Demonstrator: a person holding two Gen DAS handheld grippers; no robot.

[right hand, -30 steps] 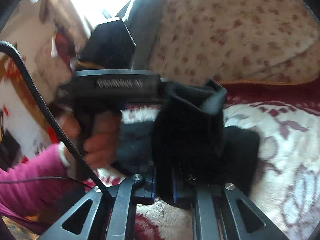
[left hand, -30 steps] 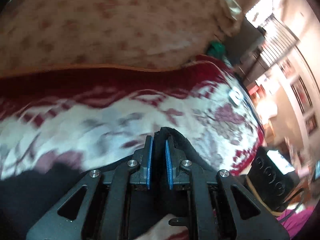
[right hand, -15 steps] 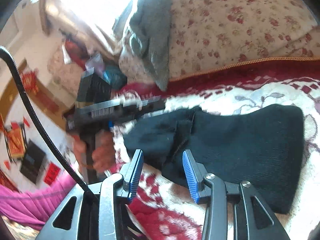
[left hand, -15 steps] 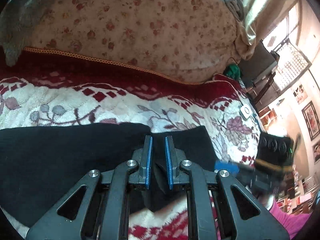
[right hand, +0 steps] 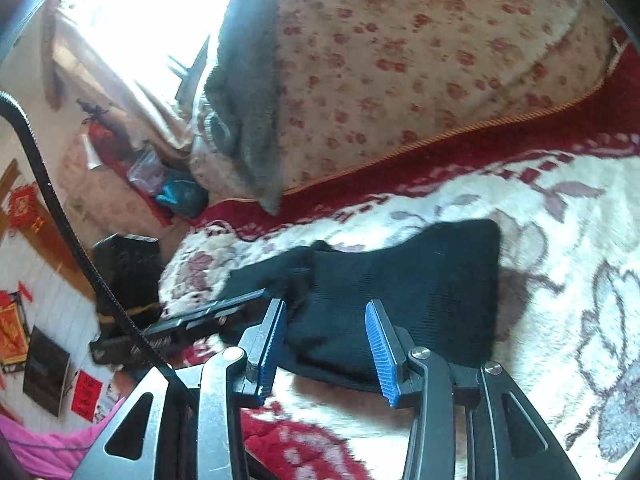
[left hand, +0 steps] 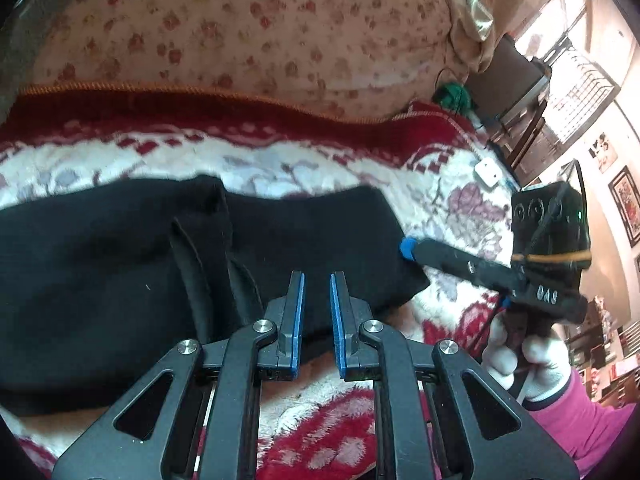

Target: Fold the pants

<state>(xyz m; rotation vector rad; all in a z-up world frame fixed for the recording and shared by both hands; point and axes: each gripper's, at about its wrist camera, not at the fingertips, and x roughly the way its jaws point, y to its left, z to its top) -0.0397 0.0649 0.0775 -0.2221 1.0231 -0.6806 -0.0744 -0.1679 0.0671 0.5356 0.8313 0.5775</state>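
Observation:
The black pants [left hand: 120,280] lie folded flat on a red and white floral blanket [left hand: 304,168]. My left gripper [left hand: 317,280] hovers over their near edge with a narrow gap between the blue pads and nothing held. My right gripper [right hand: 326,308] is open and empty just above the folded pants [right hand: 400,280]. The right gripper also shows in the left wrist view [left hand: 408,249], its blue tip at the pants' right edge. The left gripper shows in the right wrist view [right hand: 264,292] at the pants' left end.
A floral quilt [left hand: 240,28] and a grey blanket [right hand: 248,80] are piled behind the pants. A white small device [left hand: 487,172] lies on the blanket at the right. Furniture and a window stand beyond the bed's edge.
Both grippers carried the pants fold over and laid it flat. The right gripper opened and let go, then the left pads parted slightly and drew back from the cloth.

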